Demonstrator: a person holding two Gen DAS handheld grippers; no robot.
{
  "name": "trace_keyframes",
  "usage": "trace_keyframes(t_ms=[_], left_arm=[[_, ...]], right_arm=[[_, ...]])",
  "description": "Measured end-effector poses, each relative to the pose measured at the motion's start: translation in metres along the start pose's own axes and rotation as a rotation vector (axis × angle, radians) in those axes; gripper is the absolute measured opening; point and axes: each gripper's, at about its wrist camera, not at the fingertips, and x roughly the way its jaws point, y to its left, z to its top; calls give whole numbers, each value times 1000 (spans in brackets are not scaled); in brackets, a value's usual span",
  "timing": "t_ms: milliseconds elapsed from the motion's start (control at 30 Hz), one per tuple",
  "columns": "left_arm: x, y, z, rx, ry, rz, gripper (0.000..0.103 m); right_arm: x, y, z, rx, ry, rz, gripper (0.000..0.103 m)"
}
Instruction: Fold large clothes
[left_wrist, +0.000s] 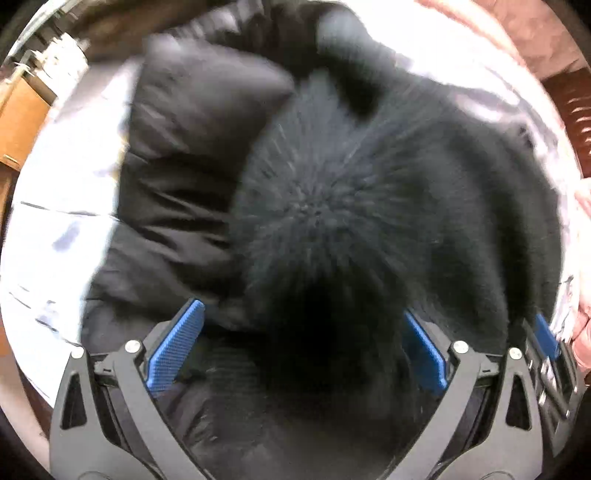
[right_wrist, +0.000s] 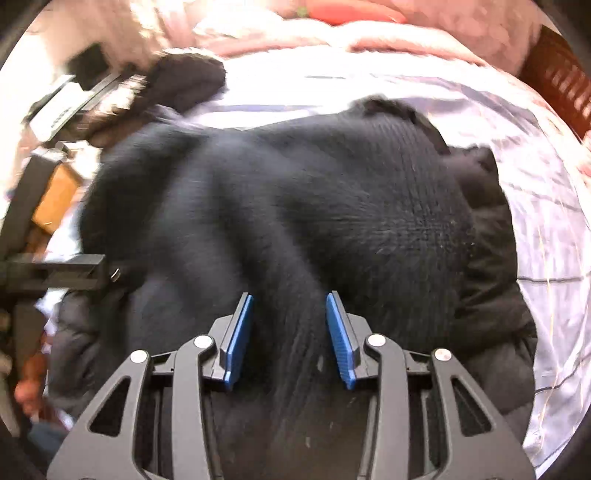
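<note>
A black knitted sweater (left_wrist: 351, 206) lies on top of a black padded jacket (left_wrist: 177, 155) on a bed with a white sheet (left_wrist: 55, 221). My left gripper (left_wrist: 303, 332) has its jaws wide apart with a bunch of the sweater between the blue pads (left_wrist: 173, 347). In the right wrist view the sweater (right_wrist: 314, 192) fills the middle and the jacket (right_wrist: 491, 295) shows under it. My right gripper (right_wrist: 290, 332) has its pads (right_wrist: 240, 336) partly closed on a raised fold of the sweater. The right gripper also shows in the left wrist view (left_wrist: 546, 354) at the far right.
A pink blanket (right_wrist: 406, 33) lies along the far side of the bed. A brown wooden cabinet (left_wrist: 18, 122) stands at the left. A red-brown slatted piece (right_wrist: 561, 88) is at the right. The left gripper's frame (right_wrist: 55, 273) juts in from the left.
</note>
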Motion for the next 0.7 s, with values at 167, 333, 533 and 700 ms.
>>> trace_keyframes(t_ms=[167,333,533,700], left_arm=[[-66,-6,4,45,-308,-59,101],[-26,-11,17,59,-208,-182,101],[51,26,28,-89,41,-103,101],[3,23,28,-49,-99,-2,101]], right_arm=[[-1,25,-22,-77,43,27,51],[27,58,-58,-229,85,-141,64],[52,62,-70,-291,130,-187,75],[-5,38,-34,-136,6,-51,76]])
